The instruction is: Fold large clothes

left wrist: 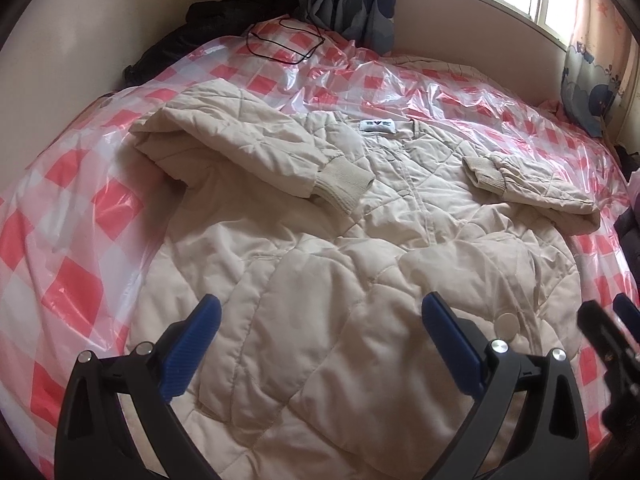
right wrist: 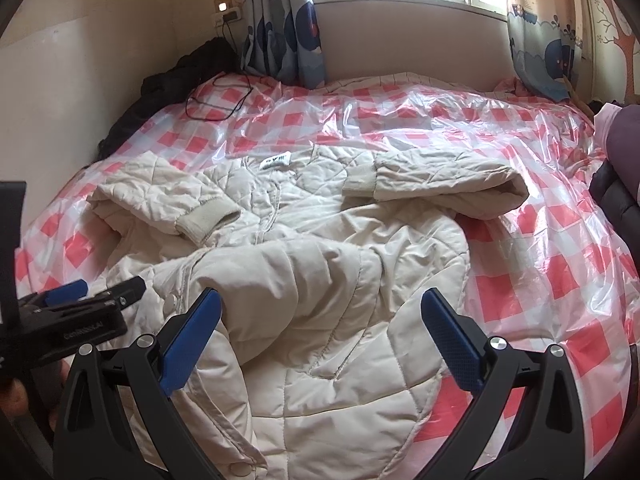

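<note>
A cream quilted jacket (left wrist: 340, 248) lies front up on the bed, collar label (left wrist: 377, 127) at the far end. Both sleeves are folded in over the chest, cuffs (left wrist: 344, 184) toward the middle. My left gripper (left wrist: 320, 316) is open and empty above the jacket's lower left part. My right gripper (right wrist: 320, 312) is open and empty above the lower right part of the jacket (right wrist: 320, 272), whose hem is bunched up. The right gripper shows at the right edge of the left wrist view (left wrist: 612, 332); the left gripper shows at the left in the right wrist view (right wrist: 80, 300).
A red-and-white checked plastic sheet (left wrist: 80, 208) covers the bed. A black cable (left wrist: 280, 40) and dark clothing (left wrist: 224, 12) lie at the far left corner by the wall. Curtains (right wrist: 280, 20) and a window are behind. Dark clothing (right wrist: 616, 176) sits at the right edge.
</note>
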Motion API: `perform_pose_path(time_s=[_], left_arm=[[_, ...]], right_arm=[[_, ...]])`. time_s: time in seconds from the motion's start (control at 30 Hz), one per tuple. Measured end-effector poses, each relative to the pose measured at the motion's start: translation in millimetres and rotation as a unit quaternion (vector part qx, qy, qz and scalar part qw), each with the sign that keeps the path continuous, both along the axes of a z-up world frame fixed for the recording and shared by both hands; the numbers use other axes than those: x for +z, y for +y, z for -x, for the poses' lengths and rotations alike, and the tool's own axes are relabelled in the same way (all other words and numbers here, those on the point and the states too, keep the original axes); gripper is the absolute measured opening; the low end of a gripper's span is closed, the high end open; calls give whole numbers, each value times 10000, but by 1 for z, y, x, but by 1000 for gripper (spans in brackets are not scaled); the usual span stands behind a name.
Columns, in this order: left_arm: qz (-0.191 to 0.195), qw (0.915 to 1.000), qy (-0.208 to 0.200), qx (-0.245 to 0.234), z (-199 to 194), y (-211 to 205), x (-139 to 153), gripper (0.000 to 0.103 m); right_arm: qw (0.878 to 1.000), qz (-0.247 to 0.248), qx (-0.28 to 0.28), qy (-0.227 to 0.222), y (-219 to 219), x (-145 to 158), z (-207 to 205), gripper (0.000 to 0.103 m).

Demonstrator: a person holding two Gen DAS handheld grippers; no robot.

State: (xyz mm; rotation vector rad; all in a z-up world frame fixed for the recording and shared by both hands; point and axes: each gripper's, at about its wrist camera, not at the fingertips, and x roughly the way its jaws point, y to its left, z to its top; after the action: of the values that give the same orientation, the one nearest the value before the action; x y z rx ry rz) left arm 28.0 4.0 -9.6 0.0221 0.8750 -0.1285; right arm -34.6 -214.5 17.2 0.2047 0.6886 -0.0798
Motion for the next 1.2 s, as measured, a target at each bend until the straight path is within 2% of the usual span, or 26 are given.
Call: perform_pose_path(time_s=[0.1,0.27,0.33,0.5,0.63,0.8,0.9,1.0,1.2], left_arm=[[-179,9997,-131,-35,-1,-8,3,96],[-323,9992,-160,-152,-4,-17,2,96],[-263,9995,-130,-153,-5,-15,3,96],[-169,9997,-84,-124,-9,-13,2,96],[-154,9998,-60,-123,-11,-13,0,96],[-162,9998,-31,-116,-12,-14,-3,96],[-163,9998,-14,-119,-13,-14,-5,96],[-166,9998,-3,-124,-13,-15,-6,96],[-127,9999,25,-112,-14,-15,-8,96]], right_arm=[[9999,19,-123,-103,-12,7,0,97],[9996,127,-190,189,-26,4,-20,97],[9994,180,-150,258,-28,0,-29,97],[9954,903,98,317,-26,-3,-68,97],[9852,1654,268,371,-25,-12,-111,97],[9608,2621,510,747,-29,-40,-166,97],[9496,2920,507,1022,-44,-62,-195,97],[9456,2958,621,1205,-52,-77,-215,97],[9294,3256,934,1467,-40,-96,-235,97]])
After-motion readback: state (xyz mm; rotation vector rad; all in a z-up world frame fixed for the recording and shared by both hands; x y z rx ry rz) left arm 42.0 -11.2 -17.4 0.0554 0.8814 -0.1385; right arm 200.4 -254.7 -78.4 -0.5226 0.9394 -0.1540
